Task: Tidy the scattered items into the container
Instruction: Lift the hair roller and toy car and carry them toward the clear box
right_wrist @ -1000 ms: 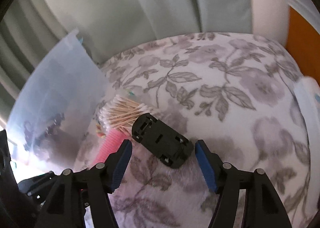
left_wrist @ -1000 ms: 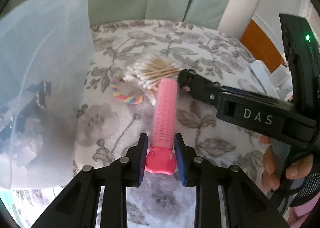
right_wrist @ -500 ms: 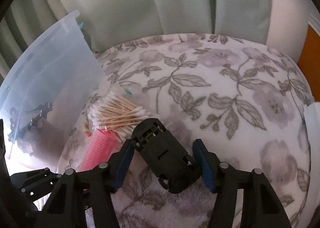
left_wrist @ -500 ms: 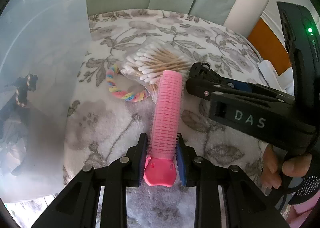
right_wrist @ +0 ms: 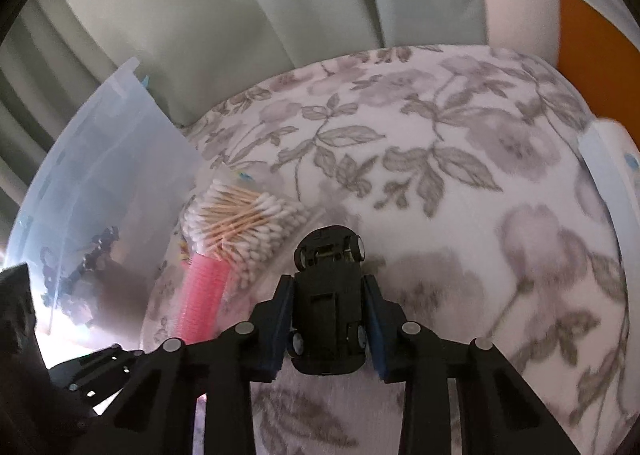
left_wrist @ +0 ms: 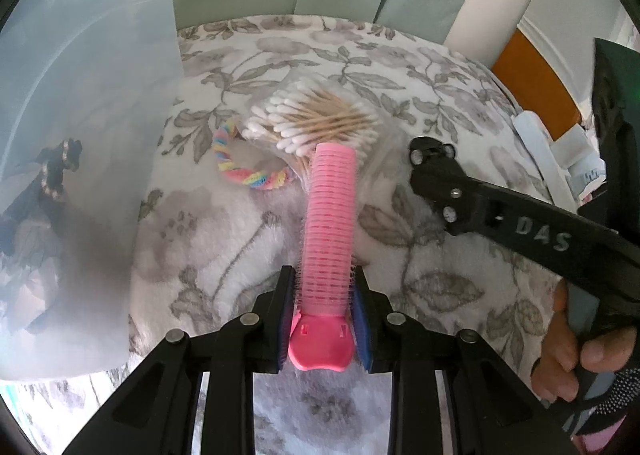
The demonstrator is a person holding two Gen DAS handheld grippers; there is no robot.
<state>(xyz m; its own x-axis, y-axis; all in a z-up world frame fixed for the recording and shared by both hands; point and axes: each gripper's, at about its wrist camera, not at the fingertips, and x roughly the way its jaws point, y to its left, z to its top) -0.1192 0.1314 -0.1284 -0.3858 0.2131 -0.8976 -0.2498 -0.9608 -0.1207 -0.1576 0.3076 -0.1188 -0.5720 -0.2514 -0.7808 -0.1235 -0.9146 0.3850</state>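
Note:
My left gripper (left_wrist: 322, 319) is shut on the base of a pink hair roller (left_wrist: 330, 215), which sticks out forward over the floral blanket. The roller also shows in the right wrist view (right_wrist: 202, 295). My right gripper (right_wrist: 328, 315) has a black toy car (right_wrist: 328, 279) between its blue pads, wheels up; its jaws are closing and the pads touch the car's sides. A bag of cotton swabs (left_wrist: 316, 121) and a rainbow hair tie (left_wrist: 248, 175) lie just beyond the roller. The clear plastic container (left_wrist: 88, 95) stands at the left, also seen in the right wrist view (right_wrist: 108, 159).
A dark beaded item (left_wrist: 56, 171) lies inside the container. The floral blanket (right_wrist: 440, 159) covers the surface. Pale green curtains hang behind. An orange panel (left_wrist: 536, 79) and white and blue things (left_wrist: 560, 151) sit at the right. A hand (left_wrist: 580, 359) holds the right gripper's handle.
The right gripper's jaws have come in from wide apart onto the toy car, which now points straight ahead. The left gripper has kept its hold on the pink roller.

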